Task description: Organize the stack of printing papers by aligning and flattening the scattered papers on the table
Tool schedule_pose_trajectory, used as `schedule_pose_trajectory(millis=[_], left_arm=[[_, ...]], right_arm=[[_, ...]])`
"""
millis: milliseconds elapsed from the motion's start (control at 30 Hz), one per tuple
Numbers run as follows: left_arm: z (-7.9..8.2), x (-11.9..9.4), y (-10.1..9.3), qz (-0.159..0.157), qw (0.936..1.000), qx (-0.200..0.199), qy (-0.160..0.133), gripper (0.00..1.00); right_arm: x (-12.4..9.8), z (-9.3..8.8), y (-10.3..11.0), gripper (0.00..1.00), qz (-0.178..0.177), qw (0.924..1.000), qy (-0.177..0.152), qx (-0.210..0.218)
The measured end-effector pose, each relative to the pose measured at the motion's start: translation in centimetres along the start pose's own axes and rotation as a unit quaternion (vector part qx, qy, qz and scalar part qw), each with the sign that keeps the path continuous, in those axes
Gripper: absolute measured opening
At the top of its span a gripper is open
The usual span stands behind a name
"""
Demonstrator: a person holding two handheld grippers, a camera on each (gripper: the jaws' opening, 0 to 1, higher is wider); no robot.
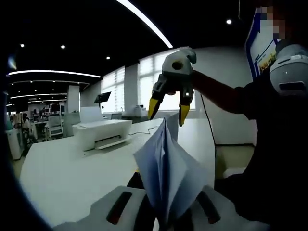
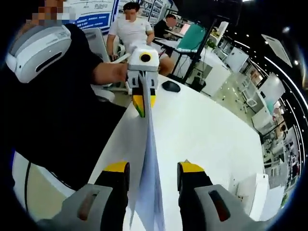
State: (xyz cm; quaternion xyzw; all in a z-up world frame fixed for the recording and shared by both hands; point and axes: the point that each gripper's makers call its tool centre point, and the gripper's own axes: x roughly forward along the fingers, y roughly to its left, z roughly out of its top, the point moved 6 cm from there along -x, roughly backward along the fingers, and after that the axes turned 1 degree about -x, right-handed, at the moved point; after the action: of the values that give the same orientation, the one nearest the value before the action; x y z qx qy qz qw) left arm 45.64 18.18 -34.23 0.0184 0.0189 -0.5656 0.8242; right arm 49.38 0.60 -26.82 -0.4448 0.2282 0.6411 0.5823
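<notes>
two grippers share one stack of papers (image 1: pixel 166 168), held up off the tabletop (image 1: pixel 62 173) w/ its sheets on edge. in the left gripper view the left gripper (image 1: pixel 163 216) is closed on the near edge of the stack, jaws pinching the sheets at the bottom of the view, and the papers fan out a bit above the pinch, so edges aren't flush. the right gripper (image 1: pixel 167 111) hangs beyond the far top corner of the stack, yellow tips apart, gripping nothing. in the right gripper view the right gripper (image 2: pixel 153 174) has jaws spread w/ the papers (image 2: pixel 149 168) running edge-on down the gap between them, not touching either pad as far as i can tell. at the far end the left gripper (image 2: pixel 143 103) clamps the stack. long axis of the stack runs gripper to gripper, roughly along the near edge of the tabletop (image 2: pixel 207 134), where the person stands. key relation: the free end of the stack lies straight ahead of, and partly between, the right jaws, so the right hand is the one placed to close. my read: it should pinch that end, then both can tap the lower edge on the tabletop to square the sheets. risk: loose fanned sheets slipping out. a printer (image 1: pixel 102 132) sits well away toward the far left side of the tabletop, a mouse (image 2: pixel 171 86) near the far edge.
</notes>
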Motion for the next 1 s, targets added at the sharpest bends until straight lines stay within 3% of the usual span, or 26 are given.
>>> schedule_pose_trajectory(millis=[300, 633, 867, 933, 1000], left_arm=[[0.1, 0.1, 0.0, 0.000, 1.0000, 0.001, 0.005, 0.07], [0.2, 0.4, -0.2, -0.002, 0.9998, 0.011, 0.015, 0.07], [0.1, 0.3, -0.3, -0.002, 0.9998, 0.011, 0.016, 0.07], [0.1, 0.4, -0.3, -0.003, 0.9998, 0.012, 0.016, 0.07], [0.1, 0.4, -0.3, -0.004, 0.9998, 0.012, 0.017, 0.07]], right_arm=[[1.5, 0.8, 0.3, 0.35, 0.034, 0.9981, 0.051, -0.009], [3.6, 1.2, 0.0, 0.35, 0.049, 0.9935, 0.101, -0.019], [4.8, 1.9, 0.1, 0.32, 0.066, 0.9912, 0.110, -0.034], [5.2, 1.9, 0.2, 0.25, 0.070, 0.9906, 0.113, -0.036], [5.6, 1.2, 0.3, 0.07, 0.083, 0.9858, 0.142, -0.035]])
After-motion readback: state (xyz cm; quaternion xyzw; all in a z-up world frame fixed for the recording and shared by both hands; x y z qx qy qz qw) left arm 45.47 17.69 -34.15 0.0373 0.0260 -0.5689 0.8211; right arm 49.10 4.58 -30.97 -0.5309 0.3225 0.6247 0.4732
